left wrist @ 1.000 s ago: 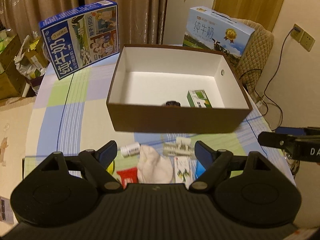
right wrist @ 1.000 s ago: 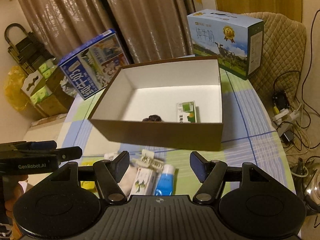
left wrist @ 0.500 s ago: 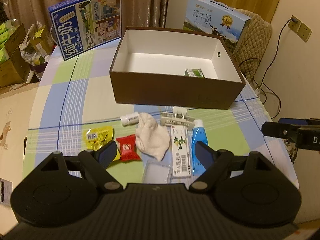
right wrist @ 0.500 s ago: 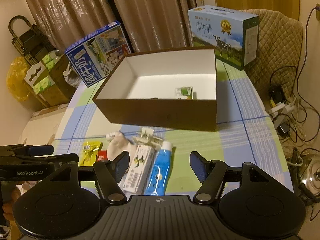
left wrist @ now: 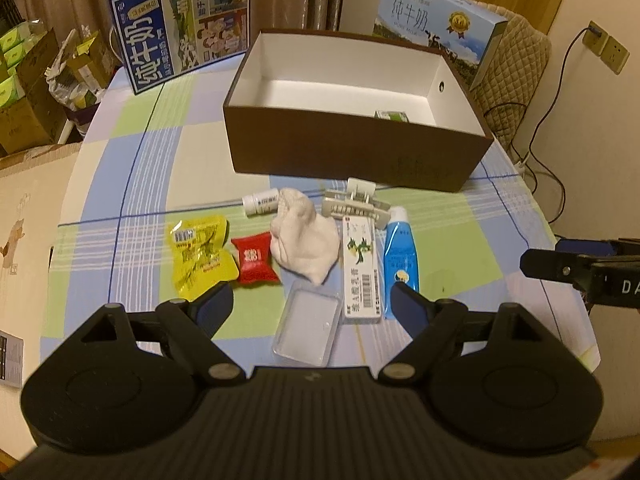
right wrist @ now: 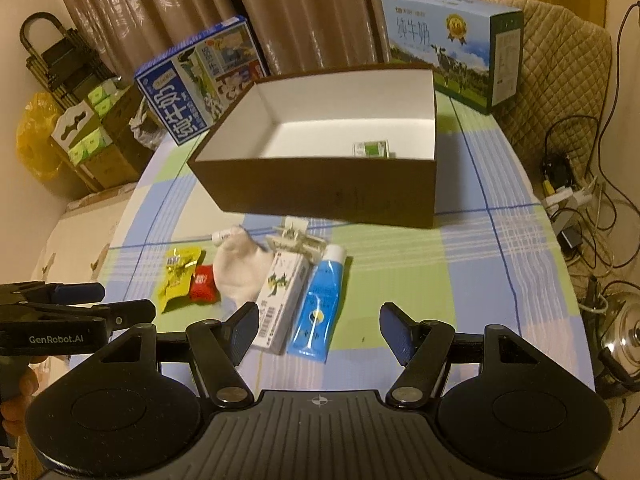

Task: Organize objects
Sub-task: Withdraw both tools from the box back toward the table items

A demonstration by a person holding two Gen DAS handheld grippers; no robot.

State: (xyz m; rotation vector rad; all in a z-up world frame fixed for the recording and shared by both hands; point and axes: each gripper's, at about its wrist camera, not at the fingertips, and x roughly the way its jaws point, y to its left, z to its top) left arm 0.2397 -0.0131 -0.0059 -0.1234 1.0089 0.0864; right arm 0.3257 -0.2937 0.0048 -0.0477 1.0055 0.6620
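A brown box [left wrist: 352,152] [right wrist: 320,186], white inside, holds a small green carton [left wrist: 392,115] [right wrist: 371,148]. In front of it lie a yellow packet [left wrist: 200,252], a red packet [left wrist: 254,260], a white cloth [left wrist: 304,240], a small white bottle [left wrist: 261,201], a white clip [left wrist: 354,206], a long white carton [left wrist: 360,268] [right wrist: 282,296], a blue tube [left wrist: 400,256] [right wrist: 318,304] and a clear plastic case [left wrist: 308,326]. My left gripper [left wrist: 312,308] is open above the near items. My right gripper [right wrist: 318,330] is open over the blue tube's near end. Neither holds anything.
Two milk cartons stand behind the box, a blue one [left wrist: 180,24] on the left and a pale one [left wrist: 436,28] on the right. A padded chair [right wrist: 560,80] and cables [right wrist: 576,208] are to the right. Cardboard boxes [left wrist: 28,92] sit left of the table.
Both grippers have pulled back from the box toward me and dipped. The box looks smaller and farther, and the row of loose items has come fully into view.
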